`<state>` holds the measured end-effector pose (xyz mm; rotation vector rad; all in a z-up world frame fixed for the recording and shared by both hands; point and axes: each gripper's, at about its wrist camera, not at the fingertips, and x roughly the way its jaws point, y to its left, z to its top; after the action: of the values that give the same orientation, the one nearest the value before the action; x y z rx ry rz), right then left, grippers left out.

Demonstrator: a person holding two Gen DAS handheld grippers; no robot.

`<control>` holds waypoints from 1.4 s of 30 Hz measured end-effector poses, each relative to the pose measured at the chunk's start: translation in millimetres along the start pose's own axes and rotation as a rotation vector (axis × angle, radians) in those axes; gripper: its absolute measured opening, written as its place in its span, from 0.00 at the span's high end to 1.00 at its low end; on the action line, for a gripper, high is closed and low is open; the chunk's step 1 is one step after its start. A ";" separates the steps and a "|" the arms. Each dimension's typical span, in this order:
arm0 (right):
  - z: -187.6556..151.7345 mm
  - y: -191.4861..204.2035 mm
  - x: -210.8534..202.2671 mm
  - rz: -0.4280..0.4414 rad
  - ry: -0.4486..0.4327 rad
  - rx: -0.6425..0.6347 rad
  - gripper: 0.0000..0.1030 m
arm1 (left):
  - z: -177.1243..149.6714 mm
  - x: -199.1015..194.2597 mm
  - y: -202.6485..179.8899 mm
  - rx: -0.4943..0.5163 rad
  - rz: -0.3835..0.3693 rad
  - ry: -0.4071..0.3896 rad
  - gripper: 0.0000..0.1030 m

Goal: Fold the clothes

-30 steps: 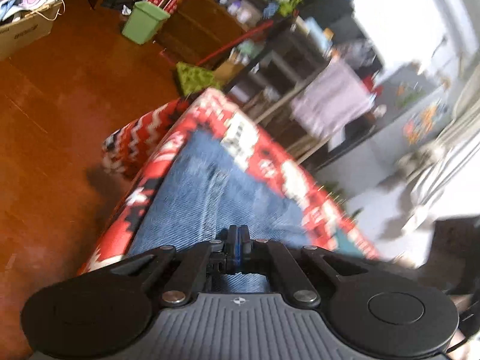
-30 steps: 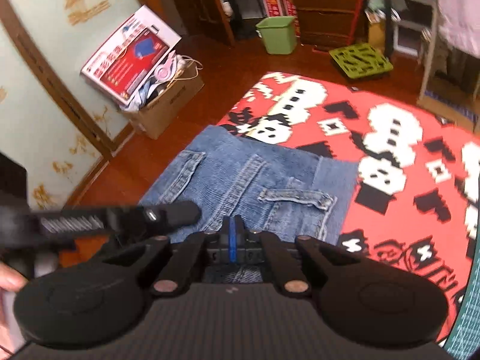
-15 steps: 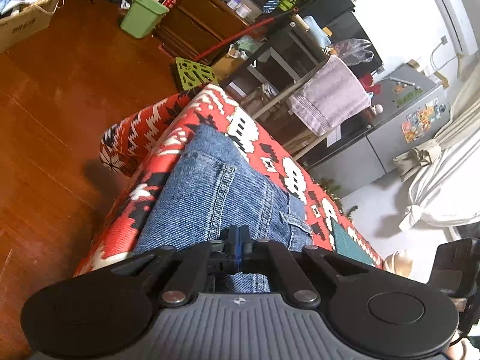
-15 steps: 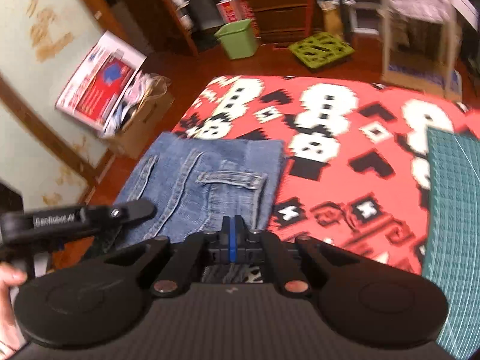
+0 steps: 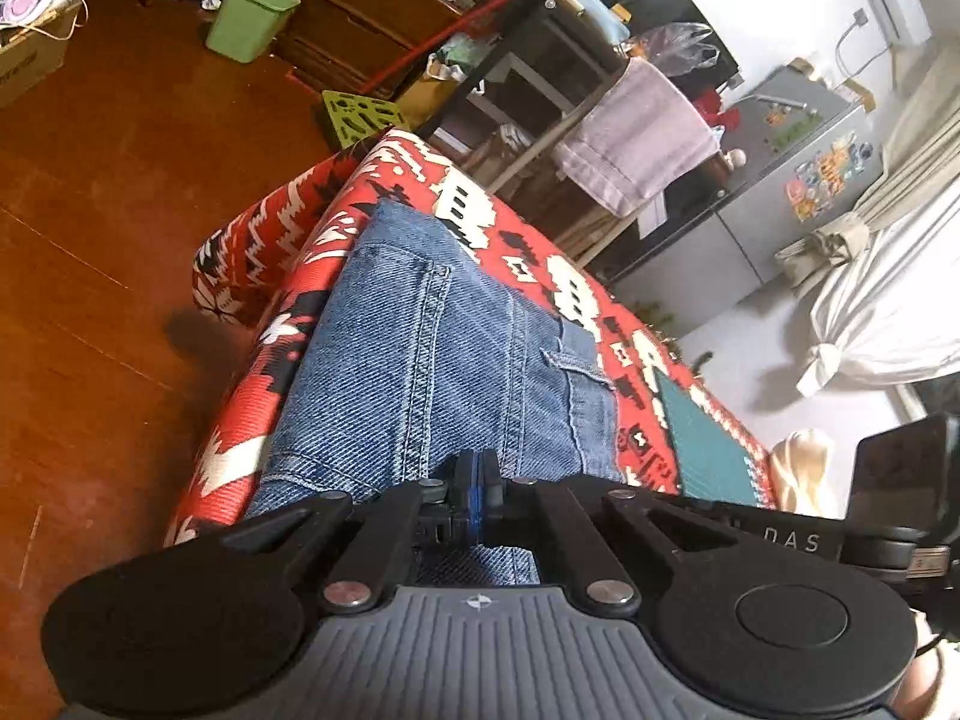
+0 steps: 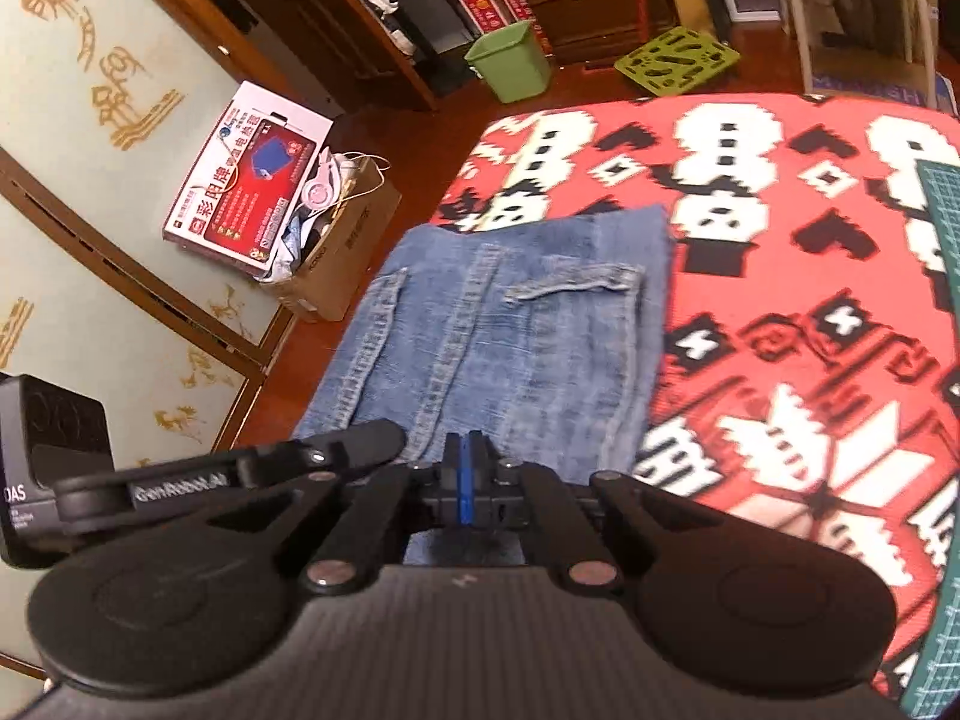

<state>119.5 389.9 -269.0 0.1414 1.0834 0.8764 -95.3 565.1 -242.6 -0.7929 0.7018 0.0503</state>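
Left tool (image 5: 474,480): fingers pressed together with blue pads meeting; it sits at the near edge of the denim, but whether cloth is pinched between them cannot be told.
Right tool (image 6: 463,483): fingers likewise pressed together over the near hem of the denim; a grip on the cloth cannot be confirmed.
Folded jeans (image 6: 510,336): blue denim lying flat in a rectangle on the near left part of the worktop, a pocket flap and stitched seams facing up; its left edge runs along the worktop's edge.
Worktop (image 6: 798,312): covered by a red cloth with white and black pixel-like patterns; the cloth hangs down over the far corner in the left wrist view.
Cutting mat (image 5: 708,450): green, lying on the red cloth to the right of the jeans, apart from them.
Floor (image 5: 102,228): reddish-brown wood.
Green bin (image 6: 510,60): standing on the floor beyond the worktop, near dark wooden drawers.
Lime-green tray (image 6: 675,57): flat on the floor to the right of the bin.
Cardboard box (image 6: 336,240): on the floor by the wall, stuffed with items, a red-and-white carton leaning on it.
Towel (image 5: 636,138): pale purple, draped over a rack behind the worktop.
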 end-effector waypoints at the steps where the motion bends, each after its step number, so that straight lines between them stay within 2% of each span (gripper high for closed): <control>1: -0.9 -2.4 -2.6 -0.005 0.000 -0.002 1.00 | 0.0 -1.3 -0.2 0.009 0.009 -0.003 0.99; 7: -7.9 -17.3 -14.6 -0.067 -0.011 0.032 1.00 | -1.9 -11.9 3.0 0.003 0.025 -0.015 0.99; 9: -9.2 -20.5 -21.1 -0.049 -0.026 0.074 1.00 | -6.0 -21.2 2.6 0.000 0.031 -0.027 1.00; 12: -12.3 -8.2 -26.8 0.001 -0.044 0.037 0.99 | -17.2 -35.2 4.7 -0.025 0.011 -0.044 1.00; 14: -17.7 2.6 -24.9 0.061 -0.027 0.023 0.99 | -22.1 -41.3 6.5 -0.052 0.005 -0.041 1.00; 17: -27.0 12.5 -11.7 0.087 0.015 0.020 0.99 | -28.7 -43.9 4.4 -0.052 0.036 -0.016 1.00; 20: -34.4 5.5 -4.6 0.064 0.025 0.028 1.00 | -35.0 -45.7 2.9 -0.046 0.069 0.009 0.99; 23: -38.5 -8.8 -9.4 0.045 0.024 0.050 1.00 | -39.1 -52.9 10.2 -0.088 0.070 0.015 0.98; 29: -51.8 -16.0 -33.3 0.080 -0.002 0.065 0.99 | -53.7 -71.8 -4.9 -0.098 0.086 0.013 1.00; 32: -62.5 -12.4 -34.8 0.086 0.014 0.046 0.99 | -64.7 -66.1 -19.5 -0.077 0.077 0.064 1.00; 37: -80.3 -6.5 -37.4 0.096 0.042 0.014 0.99 | -82.8 -43.3 -34.7 -0.064 0.115 0.148 1.00; 42: -97.9 -0.5 -40.3 0.107 0.069 -0.018 1.00 | -93.4 -45.3 -38.8 -0.066 0.165 0.153 0.98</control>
<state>32.8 332.5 -289.1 0.1562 1.1402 0.9928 -171.2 484.6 -236.6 -0.8064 0.9138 0.1641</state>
